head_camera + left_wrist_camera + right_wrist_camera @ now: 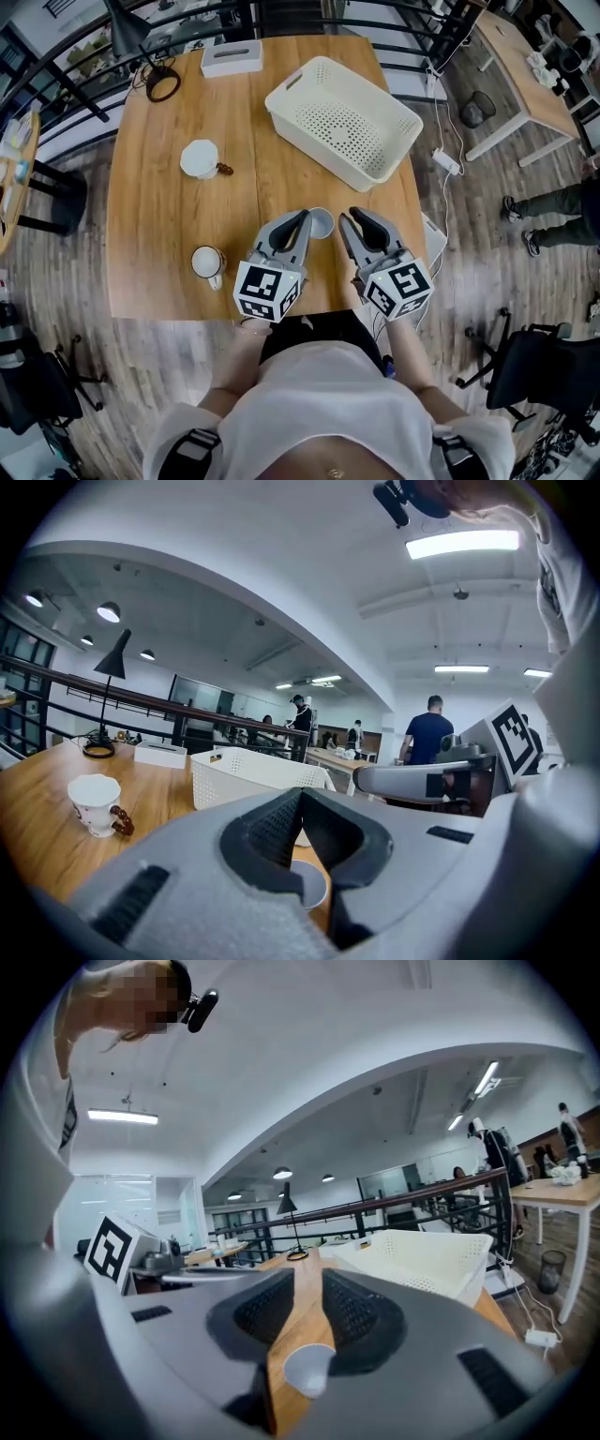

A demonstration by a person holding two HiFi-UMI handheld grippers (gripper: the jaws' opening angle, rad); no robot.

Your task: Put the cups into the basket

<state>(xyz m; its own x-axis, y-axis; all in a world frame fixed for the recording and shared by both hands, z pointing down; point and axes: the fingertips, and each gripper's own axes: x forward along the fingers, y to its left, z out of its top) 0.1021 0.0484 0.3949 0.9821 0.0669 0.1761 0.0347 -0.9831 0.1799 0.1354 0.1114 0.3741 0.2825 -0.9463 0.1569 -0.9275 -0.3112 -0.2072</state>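
Three cups stand on the wooden table (pixel 150 216). A small pale cup (pixel 321 223) sits near the front edge, between my two grippers and touched by neither. It shows low under the jaws as the pale cup (pixel 307 885) and the pale cup (pixel 307 1371). A white cup with a brown handle (pixel 200 157) stands mid-left, and a white mug (pixel 207 262) at front left. The cream perforated basket (pixel 343 119) is at the back right, with no cups inside. My left gripper (pixel 305 218) is shut and holds nothing. On my right gripper (pixel 349 217) the jaws stand slightly apart, with only table showing between them.
At the table's far edge lie a white tissue box (pixel 231 57) and a black lamp base with a coiled cable (pixel 162 83). A black railing runs behind the table. Another desk (pixel 525 66) and a power strip (pixel 445 161) are off to the right.
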